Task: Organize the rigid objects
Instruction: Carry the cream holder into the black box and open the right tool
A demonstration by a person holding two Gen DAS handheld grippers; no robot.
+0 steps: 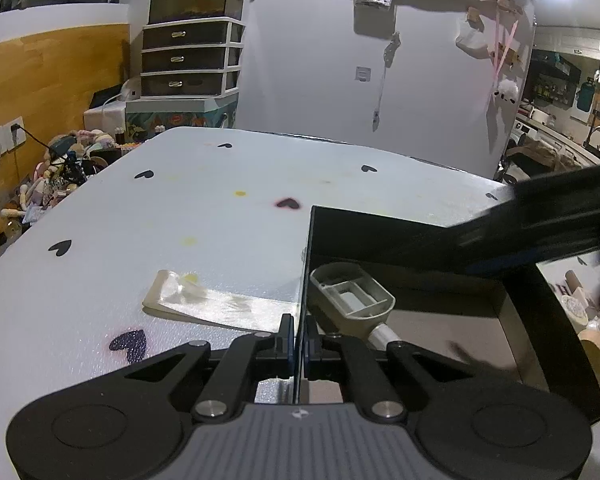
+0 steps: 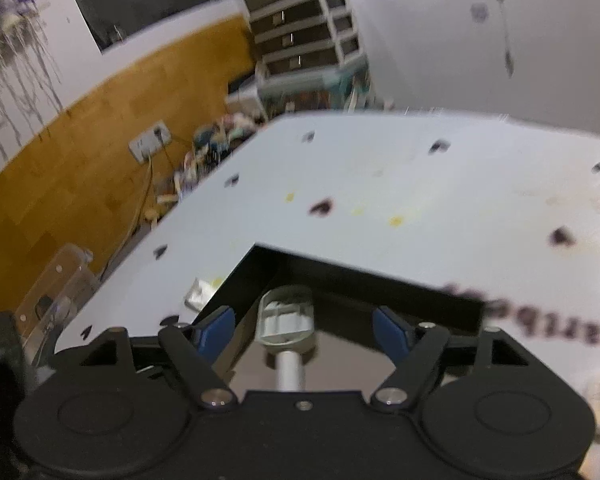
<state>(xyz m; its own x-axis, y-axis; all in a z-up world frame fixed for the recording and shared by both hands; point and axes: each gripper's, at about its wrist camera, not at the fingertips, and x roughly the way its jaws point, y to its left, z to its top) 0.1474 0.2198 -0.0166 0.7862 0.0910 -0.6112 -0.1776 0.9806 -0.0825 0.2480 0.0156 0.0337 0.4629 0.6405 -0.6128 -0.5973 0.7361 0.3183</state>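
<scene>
Nearest to us, our left gripper is pinching the thin left wall of the black box, its two fingers pressed together with only that wall's edge between them. Our right gripper is hanging over the same black box with its blue-padded fingers spread wide and holding nothing; this view is blurring with motion.

Inside the box, just past the left gripper's fingers, the grey scoop is lying on the pale floor near the left wall, its hollow rectangular head pointing away from us and its silver handle running back toward us. In the right wrist view the scoop is sitting between the open fingers but below them, not touching either one as far as we can tell.

Just outside the box's left wall, a flat clear plastic packet is lying on the white table, its near end close against the wall. Beside the box's right edge, some pale round pieces are showing, too cut off for us to name.

Farther out, the table is spreading away, dotted with dark heart marks and yellow spots. Beyond its far left corner a drawer unit is standing against the wall, with a heap of small toys below it.
</scene>
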